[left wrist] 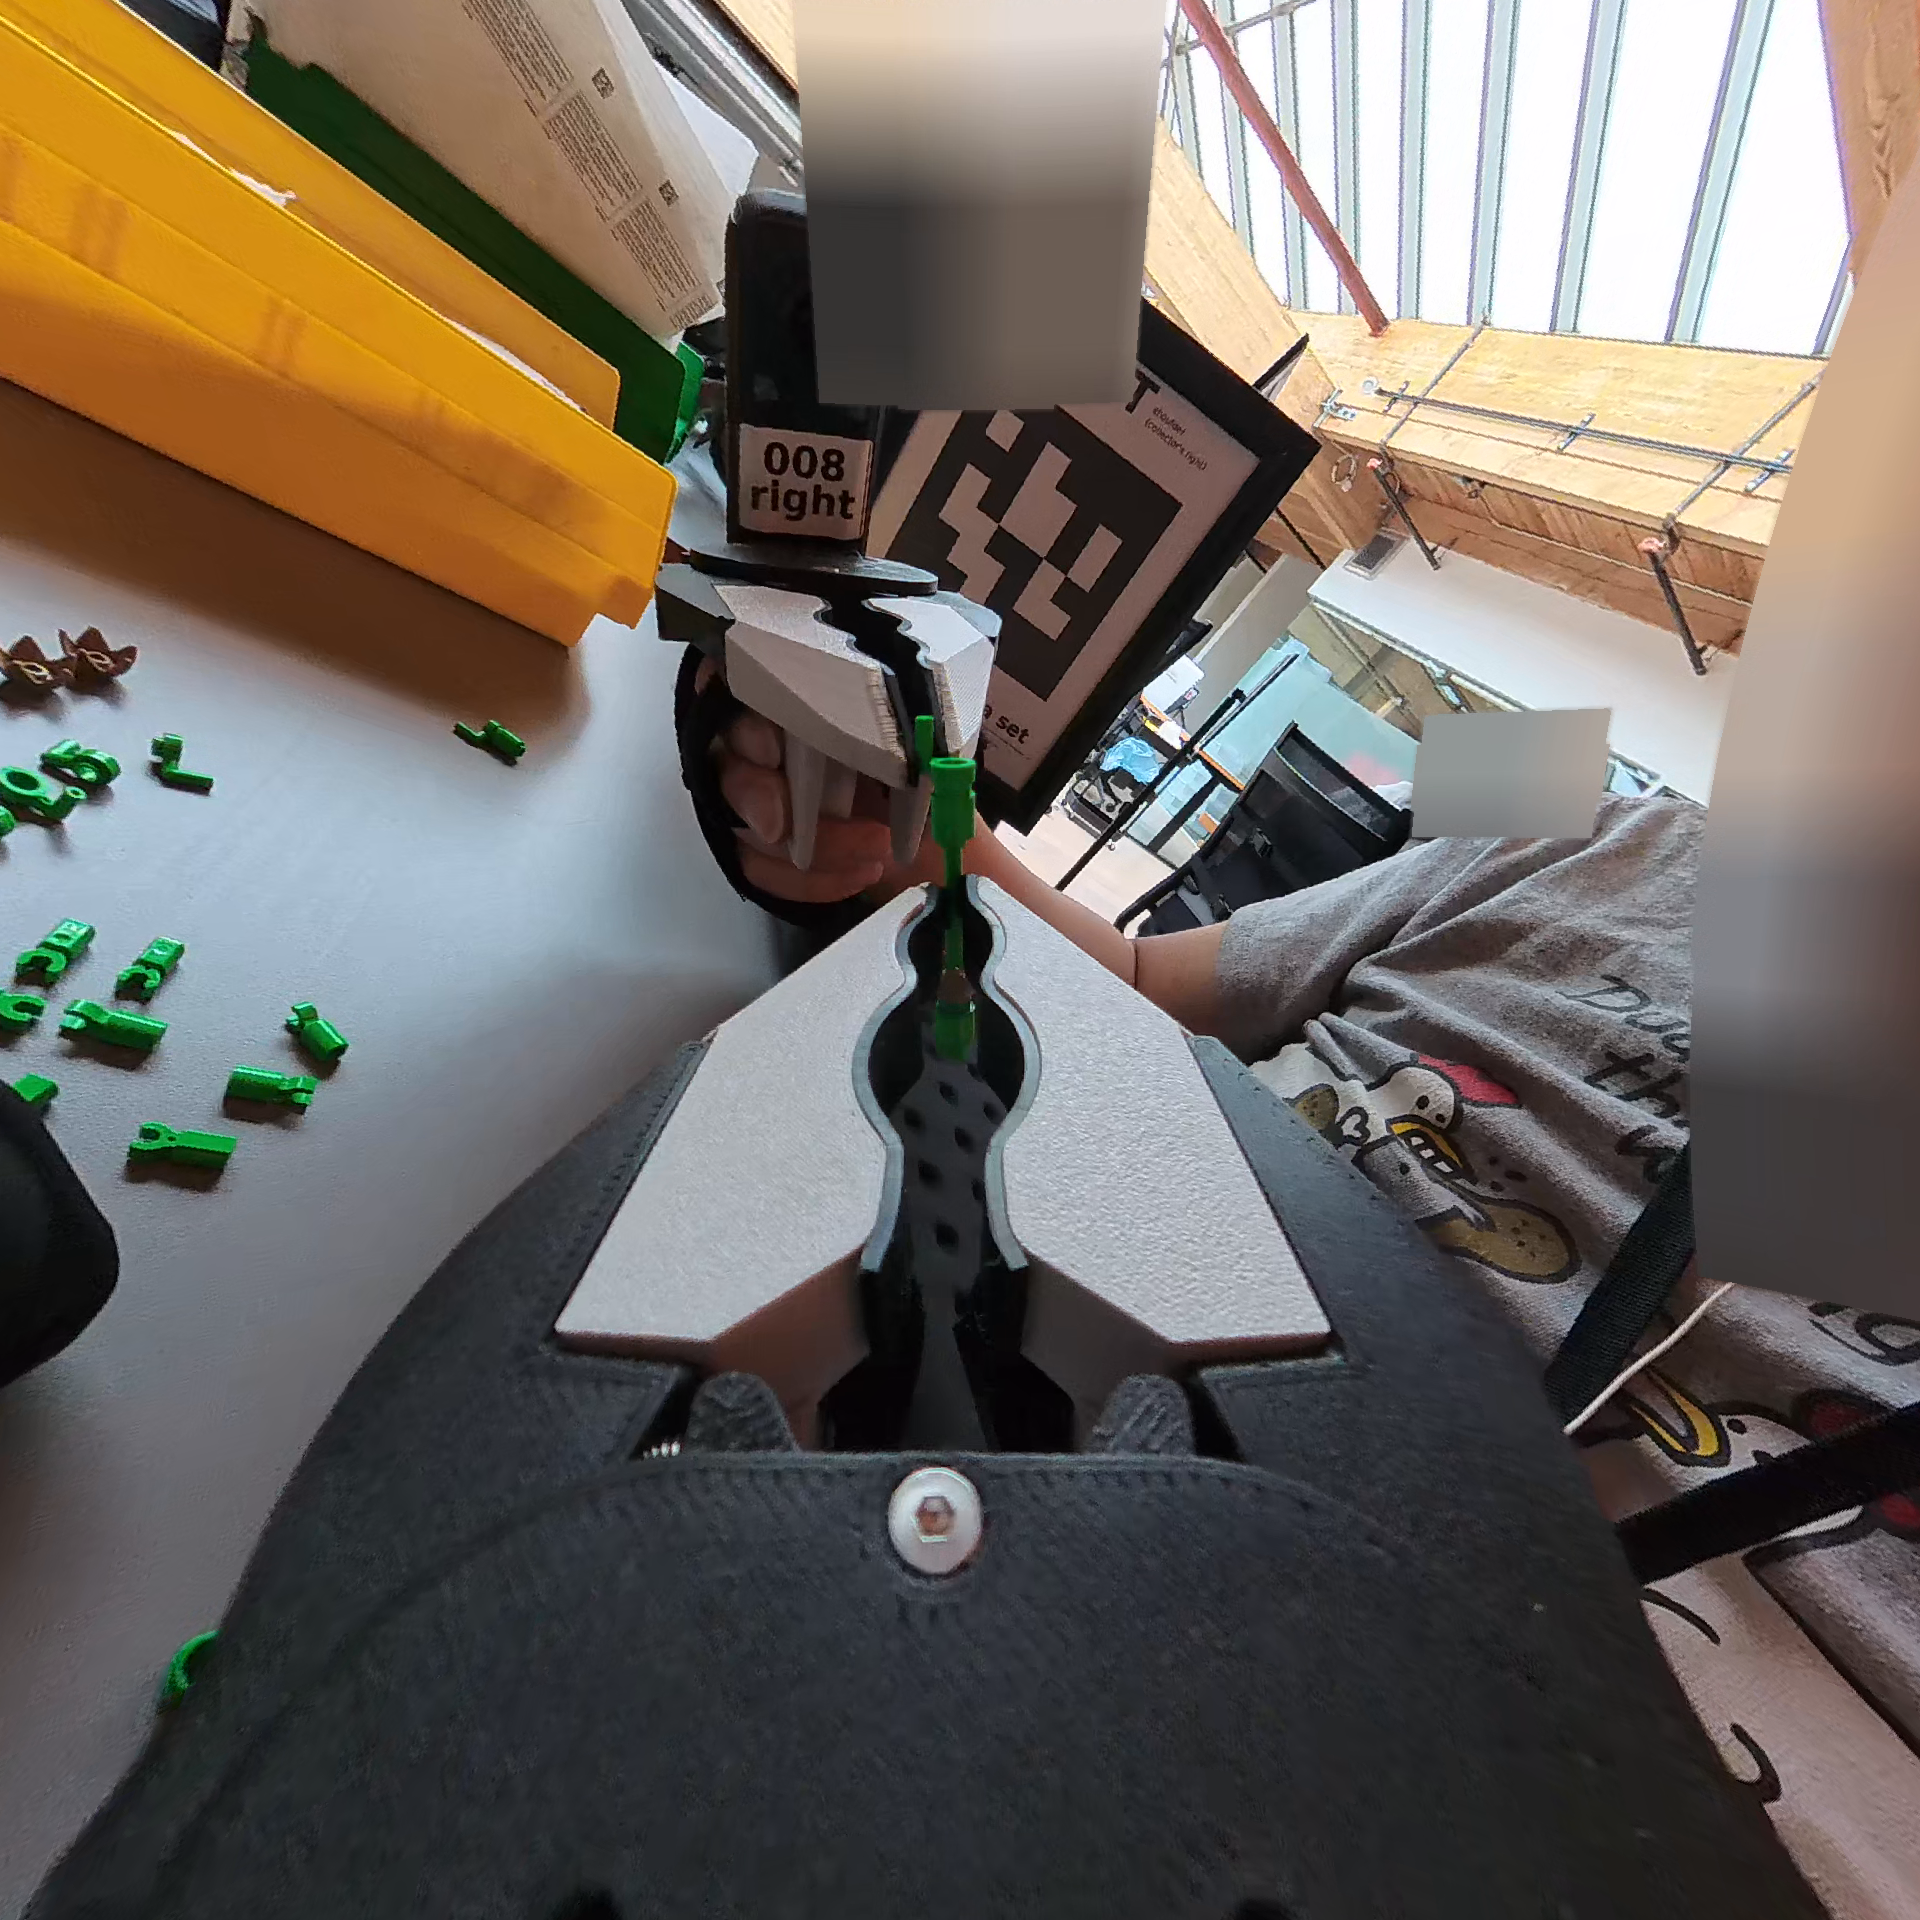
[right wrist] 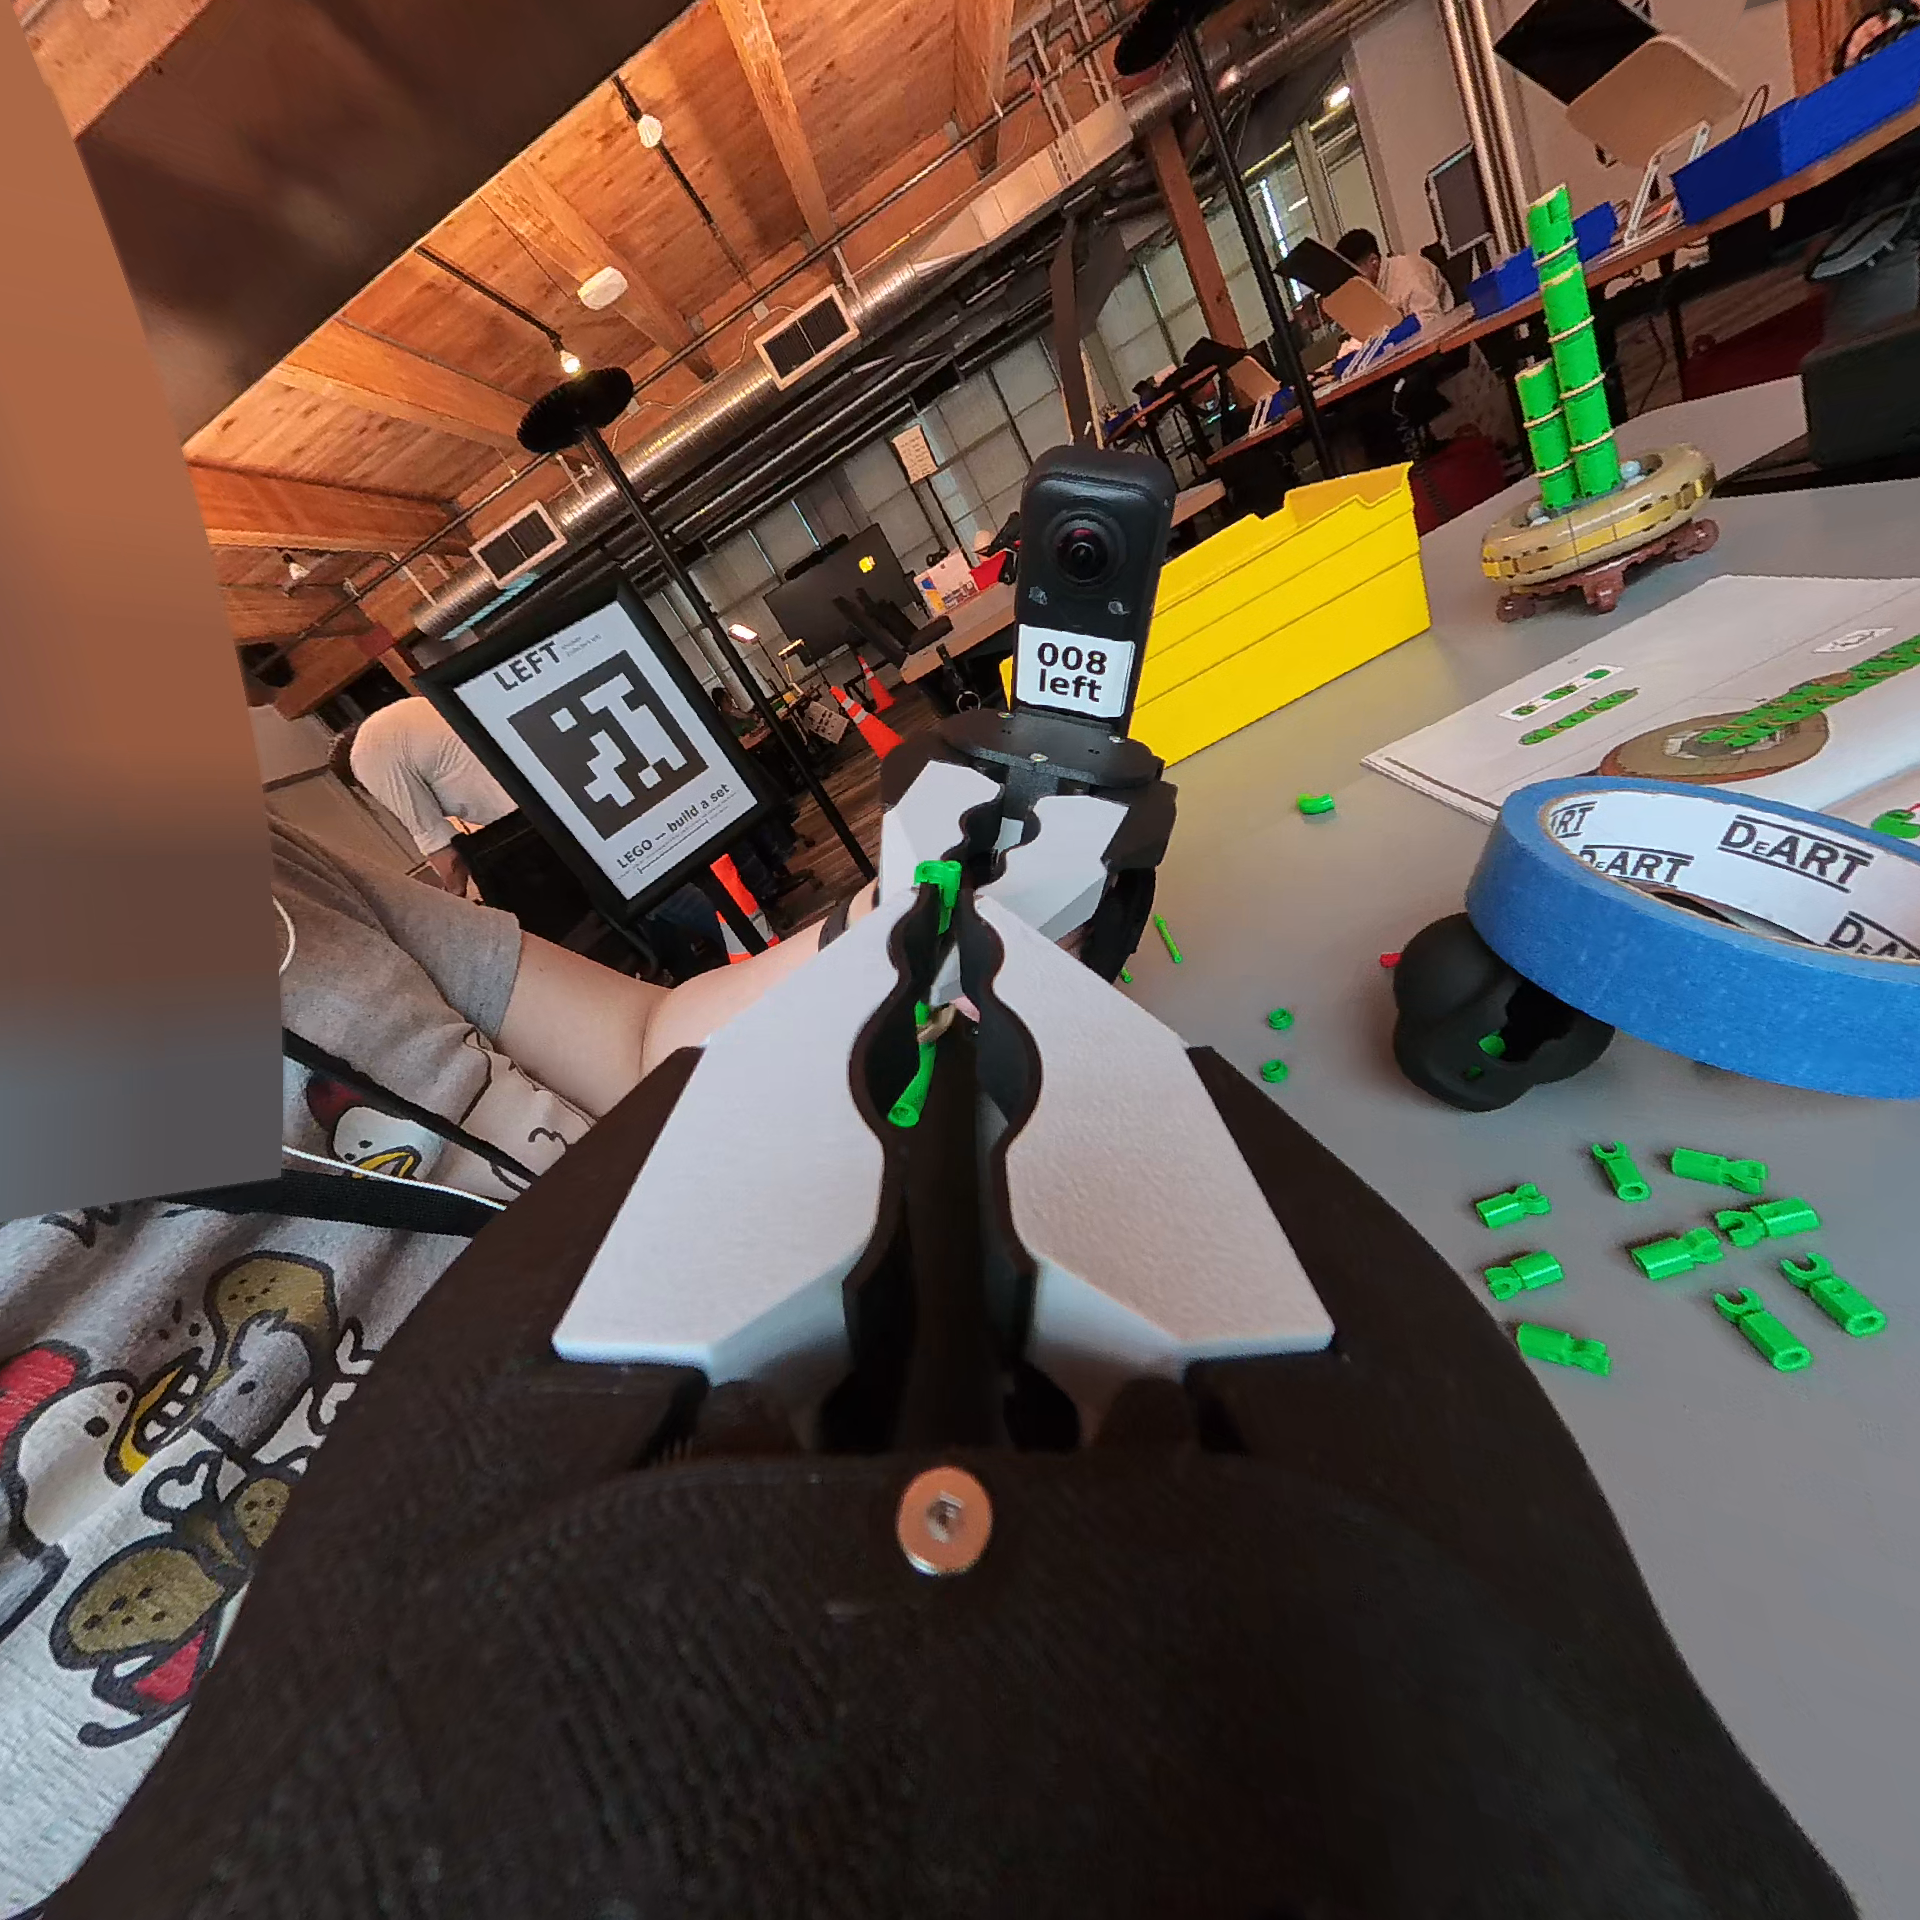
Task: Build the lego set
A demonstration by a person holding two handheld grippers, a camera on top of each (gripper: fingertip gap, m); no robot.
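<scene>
My left gripper (left wrist: 948,896) is shut on a thin green lego stem (left wrist: 952,800) that runs through its tips, with a green sleeve and a tan ring (left wrist: 954,982) behind them. My right gripper (left wrist: 920,753) faces it tip to tip and is shut on the stem's far end. In the right wrist view my right gripper (right wrist: 940,906) pinches the same green stem (right wrist: 935,878), and the left gripper (right wrist: 982,842) meets it head on. Both are held in the air at the table's edge. Loose green clip pieces (left wrist: 156,1039) (right wrist: 1683,1247) lie on the grey table.
A green bamboo model (right wrist: 1569,395) stands in a gold pot (right wrist: 1600,520) at the back right, by an instruction booklet (right wrist: 1662,675). A blue tape roll (right wrist: 1714,935) leans on a black object (right wrist: 1475,1018). Yellow bins (left wrist: 312,364) (right wrist: 1288,592) and brown pieces (left wrist: 68,660) sit farther back. A person's grey shirt (left wrist: 1455,1039) is close. My left and right fingertips are right by each other.
</scene>
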